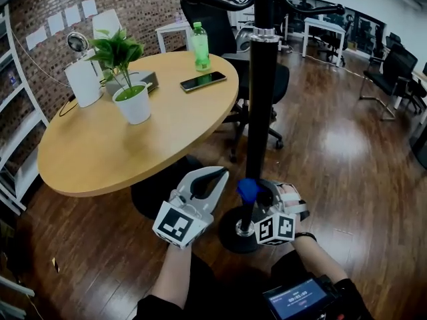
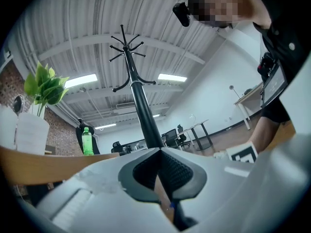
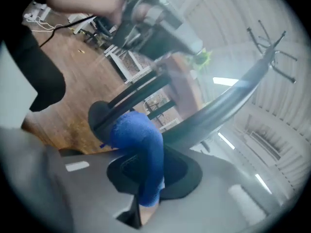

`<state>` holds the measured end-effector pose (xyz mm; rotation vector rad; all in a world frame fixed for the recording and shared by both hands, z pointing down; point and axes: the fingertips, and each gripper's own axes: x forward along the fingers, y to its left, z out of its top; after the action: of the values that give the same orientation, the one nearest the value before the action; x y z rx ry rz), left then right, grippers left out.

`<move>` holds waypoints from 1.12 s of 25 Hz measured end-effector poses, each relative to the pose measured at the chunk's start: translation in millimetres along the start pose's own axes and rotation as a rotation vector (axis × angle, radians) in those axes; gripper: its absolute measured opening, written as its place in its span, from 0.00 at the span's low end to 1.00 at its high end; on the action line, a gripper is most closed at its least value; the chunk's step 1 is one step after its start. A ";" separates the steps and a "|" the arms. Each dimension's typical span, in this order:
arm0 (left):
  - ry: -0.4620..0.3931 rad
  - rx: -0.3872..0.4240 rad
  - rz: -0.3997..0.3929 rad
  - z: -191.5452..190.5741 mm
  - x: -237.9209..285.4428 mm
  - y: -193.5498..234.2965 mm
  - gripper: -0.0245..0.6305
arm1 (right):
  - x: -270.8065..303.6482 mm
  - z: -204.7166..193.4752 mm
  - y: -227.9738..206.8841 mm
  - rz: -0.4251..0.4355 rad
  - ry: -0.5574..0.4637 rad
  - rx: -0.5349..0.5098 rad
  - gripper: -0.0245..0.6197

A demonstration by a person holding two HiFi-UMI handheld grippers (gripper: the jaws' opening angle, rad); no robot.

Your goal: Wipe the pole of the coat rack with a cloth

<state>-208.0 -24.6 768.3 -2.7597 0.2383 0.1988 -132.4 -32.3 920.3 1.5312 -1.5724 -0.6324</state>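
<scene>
Right gripper view shows the right gripper [image 3: 146, 178] with its jaws clenched on a blue cloth [image 3: 138, 149]. The cloth bulges out ahead of the jaws and presses against the black pole [image 3: 228, 101] of the coat rack. In the head view this contact sits low on the pole, on its left side, just above the round base [image 1: 230, 237] that stands on the wood floor [image 1: 347, 145].

The left gripper [image 2: 159, 152] has its jaws pressed together with nothing between them. It is held just left of the pole and near the right gripper, apart from the pole, tips aimed up along it.

Far left of the rack stands a round wooden desk [image 1: 87, 165]. It carries a potted plant [image 1: 130, 79], with a green bottle [image 1: 200, 45] and a phone [image 1: 203, 81] toward its right edge.
</scene>
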 end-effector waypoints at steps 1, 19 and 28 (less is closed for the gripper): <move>-0.007 0.010 0.003 4.7 1.4 2.4 0.04 | -6.9 18.0 -27.0 -0.049 -0.037 0.003 0.11; -0.138 0.083 0.005 81.8 23.4 19.2 0.04 | -92.1 180.2 -310.4 -0.426 -0.360 -0.021 0.11; -0.082 0.065 0.015 53.9 18.3 14.2 0.04 | -62.2 112.8 -201.0 -0.375 -0.261 -0.040 0.11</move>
<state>-198.6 -20.5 710.6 -2.6796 0.2397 0.3026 -119.9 -19.5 682.2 1.7867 -1.4552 -1.1047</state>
